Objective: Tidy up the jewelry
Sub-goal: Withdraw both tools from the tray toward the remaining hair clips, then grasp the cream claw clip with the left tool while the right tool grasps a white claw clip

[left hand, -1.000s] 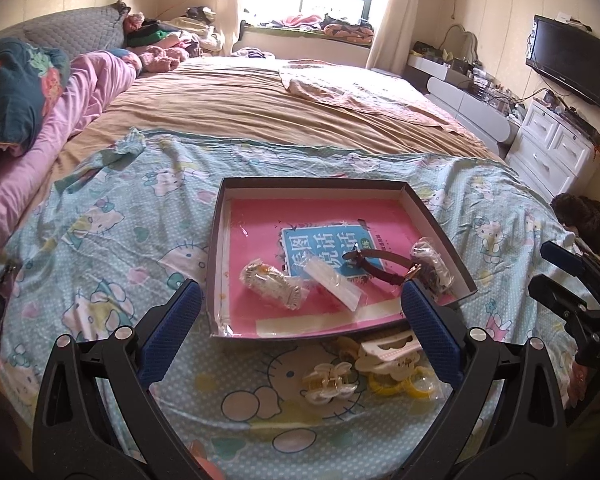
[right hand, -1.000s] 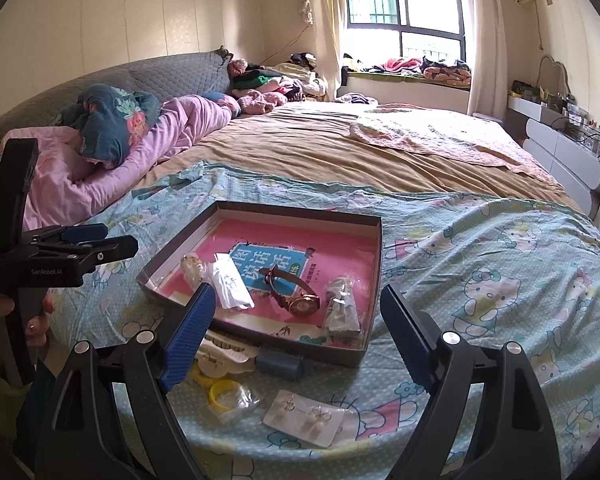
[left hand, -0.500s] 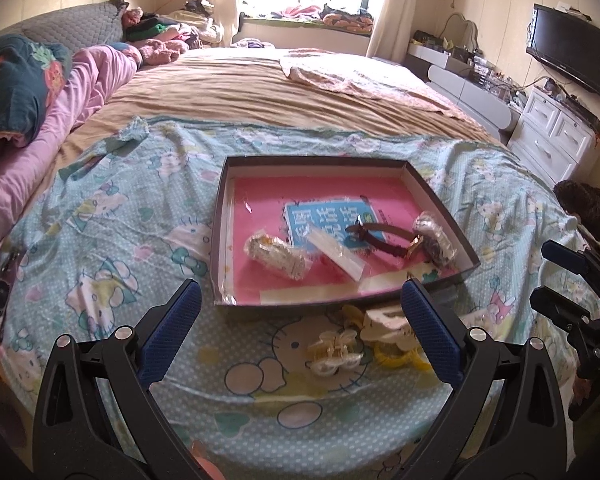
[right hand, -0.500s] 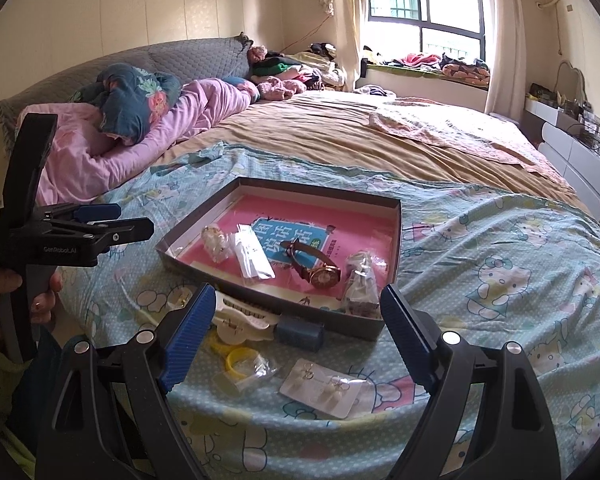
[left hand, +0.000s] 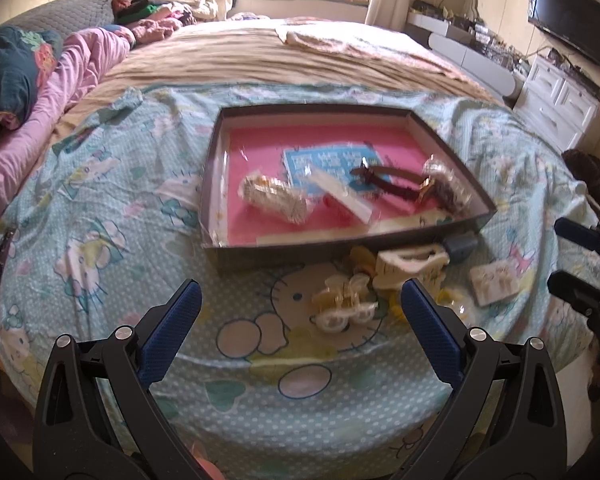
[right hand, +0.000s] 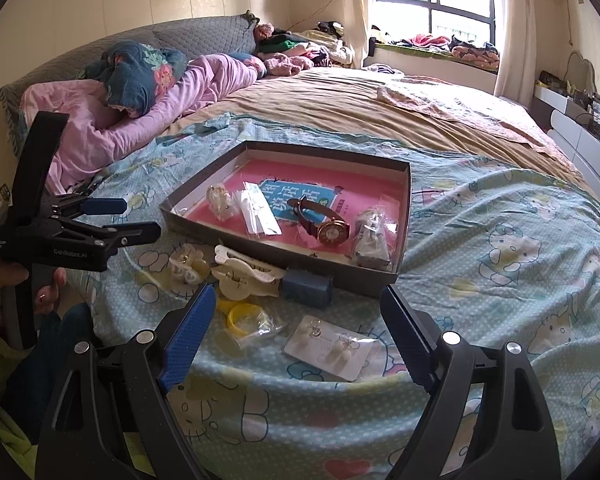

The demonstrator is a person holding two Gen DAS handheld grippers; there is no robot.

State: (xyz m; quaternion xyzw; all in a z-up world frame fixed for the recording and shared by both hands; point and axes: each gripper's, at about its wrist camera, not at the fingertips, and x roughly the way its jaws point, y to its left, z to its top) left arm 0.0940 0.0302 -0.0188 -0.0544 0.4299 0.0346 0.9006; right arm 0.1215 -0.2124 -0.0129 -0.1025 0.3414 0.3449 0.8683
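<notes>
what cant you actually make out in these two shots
- Left wrist view: the bagged pieces in the tray are motion-blurred; the watch face can't be read.
- Right wrist view: the blue box hides part of the white hair clip behind it.
- Right wrist view: the clear bag's contents are too small and glossy to tell.
- Both views: the picture's bottom edge cuts off the tongs' handles.

**Obscured and indistinct items**

Tray (left hand: 340, 252) contents in the left wrist view are smeared by motion blur; the printed booklet (left hand: 332, 162) cannot be read. The yellow ring (right hand: 242, 316) is partly covered by a blue pad, lower centre. The hand (right hand: 4, 280) is cut off at the left edge.
</notes>
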